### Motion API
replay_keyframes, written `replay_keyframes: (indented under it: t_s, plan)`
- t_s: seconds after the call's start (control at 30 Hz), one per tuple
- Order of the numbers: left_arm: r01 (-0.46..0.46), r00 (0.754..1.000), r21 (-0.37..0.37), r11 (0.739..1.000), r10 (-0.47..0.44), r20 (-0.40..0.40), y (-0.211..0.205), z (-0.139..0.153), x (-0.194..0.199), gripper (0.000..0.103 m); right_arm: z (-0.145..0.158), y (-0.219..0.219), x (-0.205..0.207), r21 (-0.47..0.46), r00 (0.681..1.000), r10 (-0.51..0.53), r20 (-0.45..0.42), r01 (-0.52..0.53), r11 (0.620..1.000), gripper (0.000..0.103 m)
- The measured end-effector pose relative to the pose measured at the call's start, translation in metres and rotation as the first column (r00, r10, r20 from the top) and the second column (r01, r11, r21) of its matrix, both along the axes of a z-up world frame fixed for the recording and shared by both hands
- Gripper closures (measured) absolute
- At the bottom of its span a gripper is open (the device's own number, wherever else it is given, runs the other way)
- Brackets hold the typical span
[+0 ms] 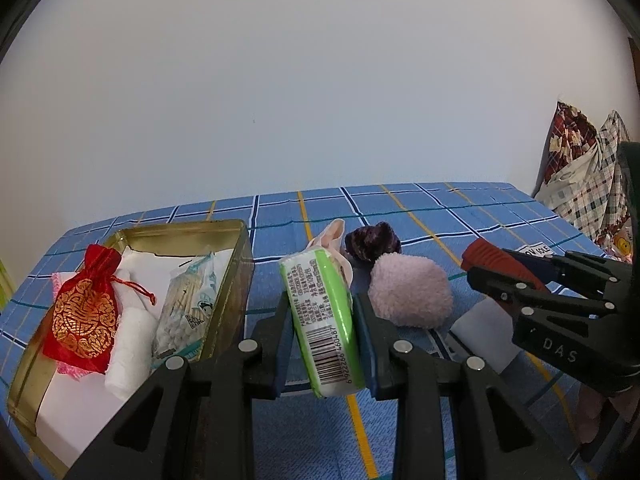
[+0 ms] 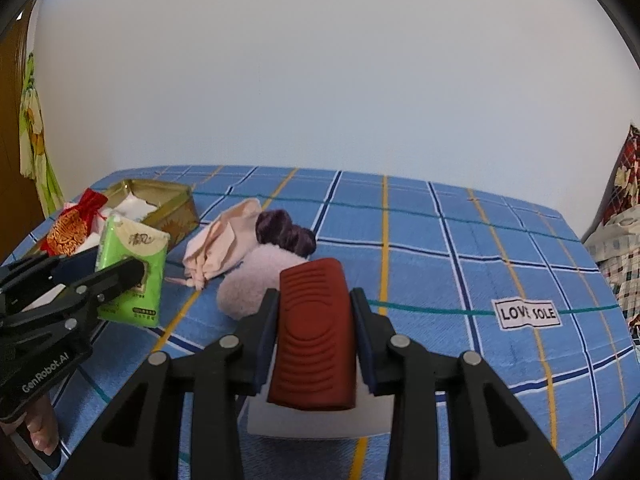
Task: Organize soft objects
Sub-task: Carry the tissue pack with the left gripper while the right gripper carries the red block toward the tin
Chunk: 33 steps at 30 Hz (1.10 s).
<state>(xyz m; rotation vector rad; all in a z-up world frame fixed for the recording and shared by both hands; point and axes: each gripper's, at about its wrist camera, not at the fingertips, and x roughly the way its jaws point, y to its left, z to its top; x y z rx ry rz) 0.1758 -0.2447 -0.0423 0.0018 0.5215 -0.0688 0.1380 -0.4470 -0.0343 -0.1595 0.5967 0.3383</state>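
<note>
The left tool [image 1: 322,320] was clamped on a green tissue pack [image 1: 322,320], glossy and barcoded, held just right of the gold tin [image 1: 236,264]. The tin, metal and rectangular, held a red pouch [image 1: 86,312] with gold embroidery, a bag of cotton swabs [image 1: 186,308] and white rolled cloth [image 1: 132,340]. The right tool [image 2: 314,336] was clamped on a ribbed red block [image 2: 314,336] above a white card [image 2: 320,420]. Between and beyond the tools lay a fluffy pink puff [image 2: 252,280], a dark purple scrunchie [image 2: 284,232] touching it, and a beige drawstring bag [image 2: 222,240], all on the blue checked bedsheet [image 2: 440,240], which bore a "LOVE SOLE" label [image 2: 527,314].
</note>
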Motion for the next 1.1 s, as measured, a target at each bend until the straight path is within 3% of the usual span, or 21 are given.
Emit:
replay_keyframes:
  t_s: [0.57, 1.1]
  plan:
    - [-0.036, 0.995, -0.021, 0.999, 0.038, 0.093, 0.004, 0.008, -0.022, 0.071, 0.006, -0.003, -0.023, 0.083, 0.987, -0.047, 0.157, 0.034, 0.996, 0.068]
    - [-0.062, 0.984, -0.031, 0.998, 0.066, 0.163, 0.007, 0.013, -0.042, 0.071, 0.01, 0.01, -0.045, 0.091, 0.963, -0.073, 0.261, 0.051, 0.995, 0.068]
